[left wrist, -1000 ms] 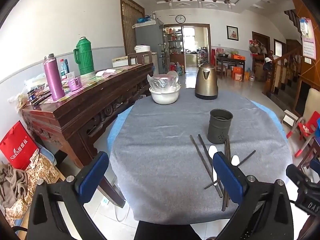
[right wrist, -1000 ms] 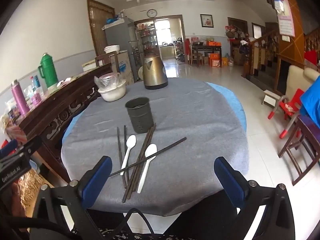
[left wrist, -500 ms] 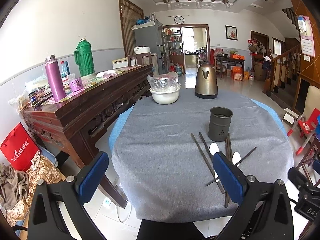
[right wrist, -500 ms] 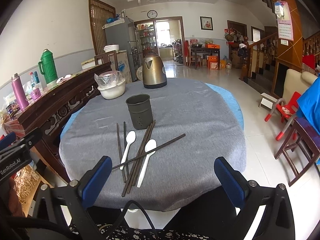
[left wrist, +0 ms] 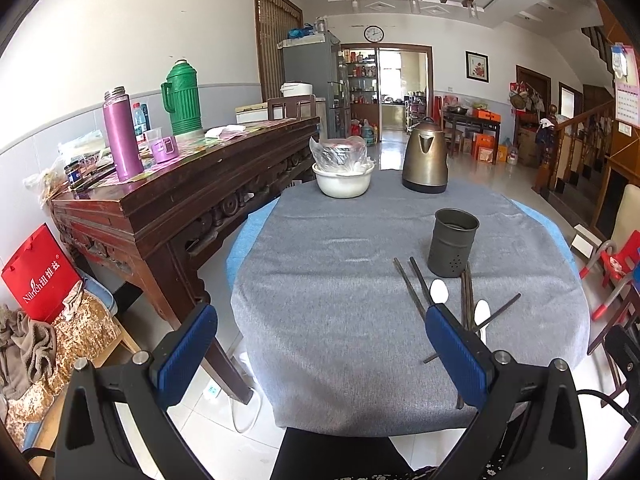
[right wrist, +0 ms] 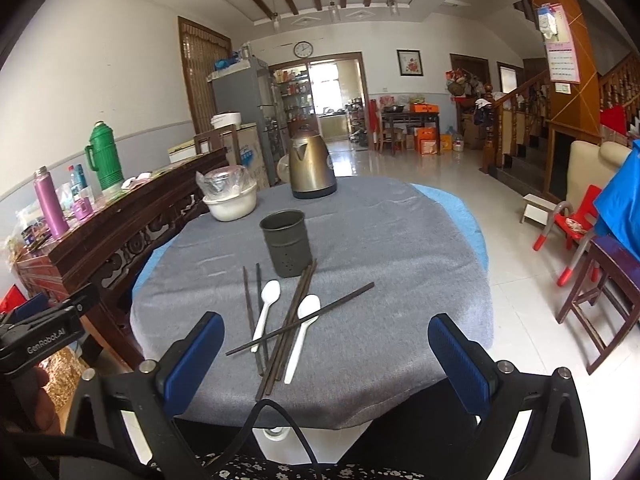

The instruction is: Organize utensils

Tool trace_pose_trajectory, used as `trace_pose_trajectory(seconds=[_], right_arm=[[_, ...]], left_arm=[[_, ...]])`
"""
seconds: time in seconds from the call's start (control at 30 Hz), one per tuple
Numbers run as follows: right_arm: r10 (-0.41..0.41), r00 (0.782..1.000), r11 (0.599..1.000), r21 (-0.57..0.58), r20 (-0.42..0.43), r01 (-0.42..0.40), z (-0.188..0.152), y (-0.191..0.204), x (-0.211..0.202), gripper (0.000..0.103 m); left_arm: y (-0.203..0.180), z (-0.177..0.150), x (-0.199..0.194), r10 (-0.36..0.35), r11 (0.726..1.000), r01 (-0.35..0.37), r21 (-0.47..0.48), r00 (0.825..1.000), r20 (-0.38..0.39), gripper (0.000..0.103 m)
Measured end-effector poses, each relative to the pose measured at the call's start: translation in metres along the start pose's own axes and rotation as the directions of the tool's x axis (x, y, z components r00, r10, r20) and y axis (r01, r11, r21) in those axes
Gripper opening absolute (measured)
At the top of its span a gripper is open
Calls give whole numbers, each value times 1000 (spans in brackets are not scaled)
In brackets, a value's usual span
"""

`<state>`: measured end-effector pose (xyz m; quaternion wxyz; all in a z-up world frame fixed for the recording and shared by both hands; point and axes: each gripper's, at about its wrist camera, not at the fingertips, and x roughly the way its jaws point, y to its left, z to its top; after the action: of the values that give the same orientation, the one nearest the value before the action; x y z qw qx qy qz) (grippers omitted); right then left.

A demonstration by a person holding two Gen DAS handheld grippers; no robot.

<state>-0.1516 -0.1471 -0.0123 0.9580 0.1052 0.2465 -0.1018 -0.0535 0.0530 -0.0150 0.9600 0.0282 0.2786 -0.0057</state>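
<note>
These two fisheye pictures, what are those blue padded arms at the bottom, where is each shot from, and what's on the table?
A person holds a two-finger gripper in each hand, each carrying a camera looking along its fingers. One picture is from the left gripper, the other from the right gripper. Both are open and empty. On the grey table lie dark chopsticks and two white spoons, loosely crossed, beside a metal holder. Farther back stand a kettle and a bowl.
</note>
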Motion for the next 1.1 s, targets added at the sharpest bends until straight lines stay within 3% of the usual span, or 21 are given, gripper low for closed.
trace_pose_trajectory(seconds=[0.27, 0.47, 1.1], right_arm=[[-21, 998, 1000, -17, -59, 20, -2, 2, 12, 103], [-31, 992, 999, -40, -124, 27, -6, 5, 25, 103], [-34, 992, 997, -68, -118, 26, -7, 14, 26, 103]], left_arm=[[-1, -4, 4, -11, 1000, 11, 10, 1000, -27, 103], [-5, -11, 21, -22, 999, 25, 23, 992, -123, 103], [-3, -12, 19, -23, 999, 25, 21, 993, -114, 103]])
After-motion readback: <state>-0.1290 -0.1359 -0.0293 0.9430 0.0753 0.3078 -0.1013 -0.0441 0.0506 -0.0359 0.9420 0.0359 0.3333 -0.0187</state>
